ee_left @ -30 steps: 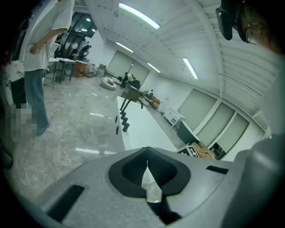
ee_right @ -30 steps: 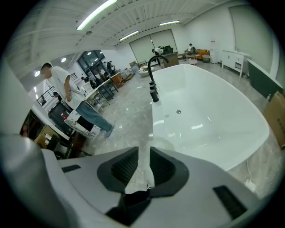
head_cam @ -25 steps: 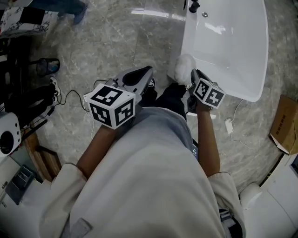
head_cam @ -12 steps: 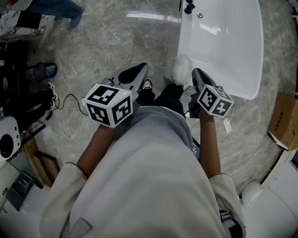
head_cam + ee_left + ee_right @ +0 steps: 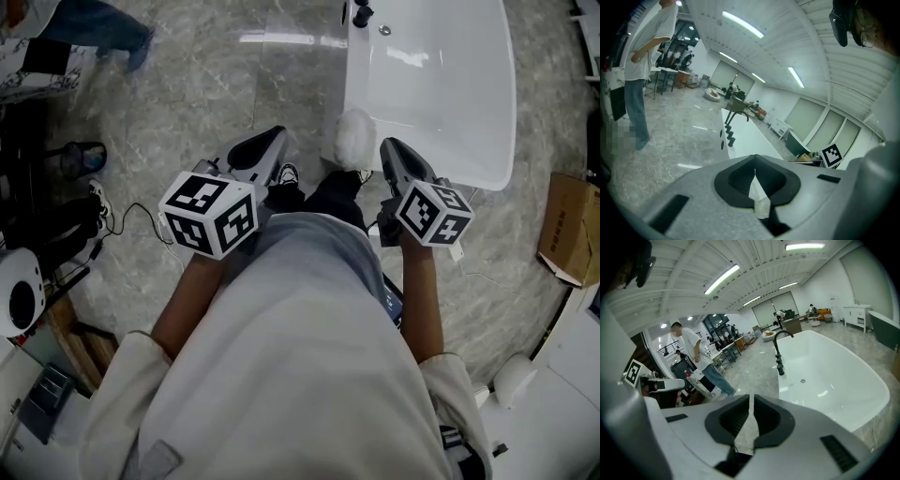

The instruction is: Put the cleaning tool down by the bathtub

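Your right gripper [image 5: 387, 148] has just been closing its jaws on nothing. In the right gripper view they stand almost together, with only a thin slit left and the floor [image 5: 206, 84] showing through it. That fits the job being done, as I read it: the cleaning tool [image 5: 354, 139], a white fluffy thing, lies free on the floor and neither gripper touches it.

It rests against the outer wall of the bathtub [image 5: 441, 103], at the tub's near corner on the side away from the tap end. That is the "by the bathtub" spot the task asks for.

The tool sits just beside your right gripper's tips, slightly to their left in the head view and a little farther from you. Your left gripper [image 5: 279, 135] is on its other side, near but clear of it. Its jaw tips meet with nothing held, probably because you only keep it out of the way.
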Demonstrator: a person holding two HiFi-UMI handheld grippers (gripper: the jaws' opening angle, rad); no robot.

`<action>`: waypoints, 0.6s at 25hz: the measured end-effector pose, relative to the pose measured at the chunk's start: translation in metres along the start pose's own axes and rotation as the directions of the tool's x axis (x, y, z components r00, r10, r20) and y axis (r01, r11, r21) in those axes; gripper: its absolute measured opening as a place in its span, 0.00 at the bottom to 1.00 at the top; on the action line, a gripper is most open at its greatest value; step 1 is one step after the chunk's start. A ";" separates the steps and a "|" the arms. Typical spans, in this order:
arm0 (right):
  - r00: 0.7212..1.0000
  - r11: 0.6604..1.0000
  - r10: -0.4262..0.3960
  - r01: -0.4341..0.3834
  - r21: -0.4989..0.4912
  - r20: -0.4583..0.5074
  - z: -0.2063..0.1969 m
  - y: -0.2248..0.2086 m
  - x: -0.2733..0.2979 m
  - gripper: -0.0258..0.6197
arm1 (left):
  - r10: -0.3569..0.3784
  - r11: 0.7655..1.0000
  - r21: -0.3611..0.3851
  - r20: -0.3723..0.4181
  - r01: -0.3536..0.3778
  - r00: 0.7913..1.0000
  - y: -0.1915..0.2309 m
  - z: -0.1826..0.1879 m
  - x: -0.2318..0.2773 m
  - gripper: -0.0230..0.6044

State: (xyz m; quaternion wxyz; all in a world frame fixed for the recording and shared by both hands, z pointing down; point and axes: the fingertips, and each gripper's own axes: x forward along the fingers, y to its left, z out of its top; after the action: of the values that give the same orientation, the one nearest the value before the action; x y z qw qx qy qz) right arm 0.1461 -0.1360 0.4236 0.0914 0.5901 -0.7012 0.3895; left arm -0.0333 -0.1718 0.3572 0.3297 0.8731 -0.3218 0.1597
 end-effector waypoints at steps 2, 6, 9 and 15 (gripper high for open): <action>1.000 1.000 0.007 -0.007 -0.004 0.008 0.003 0.003 -0.006 0.09 | -0.006 1.000 0.005 0.001 0.006 1.000 -0.002 0.000 0.000 0.05; 0.999 1.000 0.025 -0.025 0.003 0.034 0.008 0.011 -0.017 0.08 | -0.019 1.000 0.022 0.001 0.019 1.000 -0.007 0.001 0.000 0.05; 0.998 0.999 0.038 -0.038 0.000 0.059 0.013 0.020 -0.026 0.08 | -0.019 0.999 0.032 0.005 0.019 1.000 -0.006 0.002 -0.002 0.05; 0.994 0.998 0.057 -0.053 -0.039 0.096 0.026 0.038 -0.043 0.07 | -0.033 0.998 0.049 0.002 0.033 0.999 -0.009 0.004 -0.008 0.05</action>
State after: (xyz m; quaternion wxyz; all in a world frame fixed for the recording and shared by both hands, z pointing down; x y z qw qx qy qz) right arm 0.1328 -0.1202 0.3637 0.0570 0.5871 -0.7278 0.3499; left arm -0.0325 -0.1657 0.3460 0.3103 0.8863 -0.3039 0.1605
